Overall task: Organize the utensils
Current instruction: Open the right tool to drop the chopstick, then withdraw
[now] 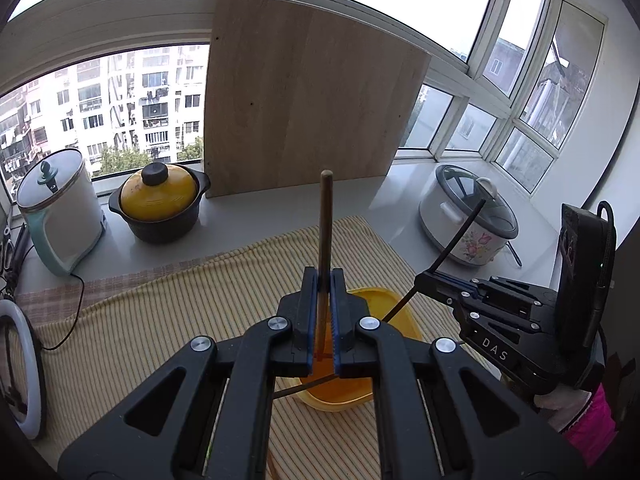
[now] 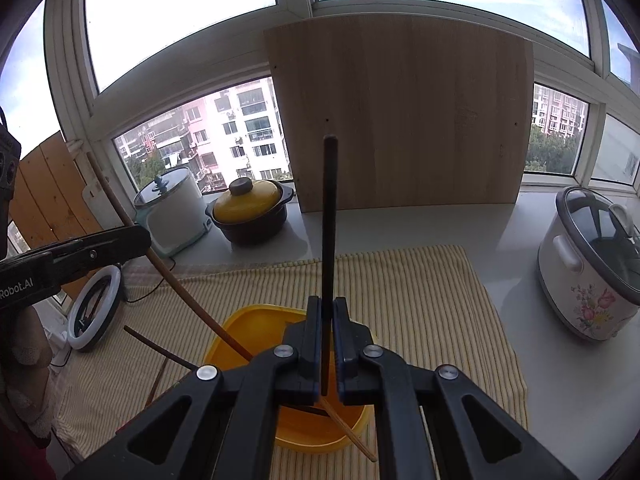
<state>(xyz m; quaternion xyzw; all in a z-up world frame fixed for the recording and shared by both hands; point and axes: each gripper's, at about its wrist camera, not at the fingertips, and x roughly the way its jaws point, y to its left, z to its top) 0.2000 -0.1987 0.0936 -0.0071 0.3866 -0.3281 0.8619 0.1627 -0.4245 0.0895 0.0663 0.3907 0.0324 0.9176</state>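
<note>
My left gripper (image 1: 324, 276) is shut on a brown wooden chopstick (image 1: 325, 220) that stands upright, its lower end over the yellow container (image 1: 396, 304) on the striped cloth. From the right wrist view, the same stick (image 2: 172, 280) slants down from the left gripper (image 2: 146, 236) into the container (image 2: 244, 328). My right gripper (image 2: 327, 304) is shut on a black chopstick (image 2: 330, 220), also upright above the container. In the left wrist view the right gripper (image 1: 420, 280) shows at the right with its black stick (image 1: 460, 236). A dark chopstick (image 2: 156, 346) and a light one (image 2: 348, 428) lean out of the container.
A yellow striped cloth (image 1: 140, 340) covers the counter. Behind it stand a white kettle-like pot (image 1: 60, 216), a black pot with a yellow lid (image 1: 160, 204), a tall wooden board (image 1: 308, 100) and a flowered rice cooker (image 1: 468, 220). A ring light (image 1: 20, 360) stands at the left edge.
</note>
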